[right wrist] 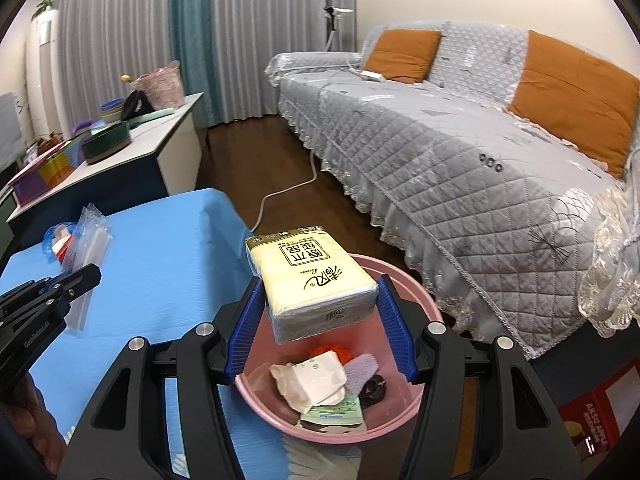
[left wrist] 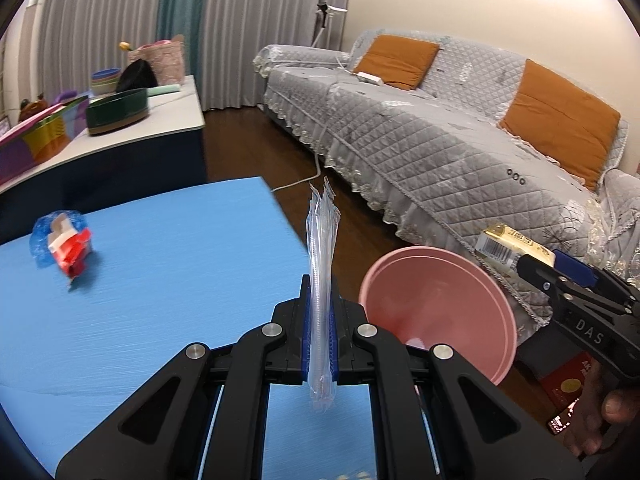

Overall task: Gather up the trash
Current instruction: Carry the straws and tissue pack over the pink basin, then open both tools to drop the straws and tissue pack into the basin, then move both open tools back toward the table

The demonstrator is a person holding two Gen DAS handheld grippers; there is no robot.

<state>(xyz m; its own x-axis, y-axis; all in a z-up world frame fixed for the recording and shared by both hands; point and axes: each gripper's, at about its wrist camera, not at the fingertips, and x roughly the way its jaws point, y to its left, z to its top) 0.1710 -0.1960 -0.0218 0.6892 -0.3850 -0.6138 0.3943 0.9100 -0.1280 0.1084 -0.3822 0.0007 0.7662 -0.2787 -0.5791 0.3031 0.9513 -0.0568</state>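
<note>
On the far left of the blue-covered desk [left wrist: 132,280] lies a crumpled blue film wrapper with a red and white carton scrap [left wrist: 64,244], still out on the cloth. To its right the left tool [left wrist: 319,308] is clamped shut on a long clear plastic sleeve [left wrist: 320,256], which stands upright between the blue pads. Next comes the round pink plastic basin [right wrist: 412,300] at the desk's right edge; the right wrist view looks down into it and shows crumpled white tissue [right wrist: 308,380], a green-printed packet and other scraps, contents the left wrist view does not reveal. Above the basin the right tool [right wrist: 320,308] grips a pale yellow soft pack of tissues [right wrist: 312,276] by its sides. Beyond stands a grey quilted sofa [left wrist: 420,128] with orange cushions, a white cable trailing over the dark floor.
</note>
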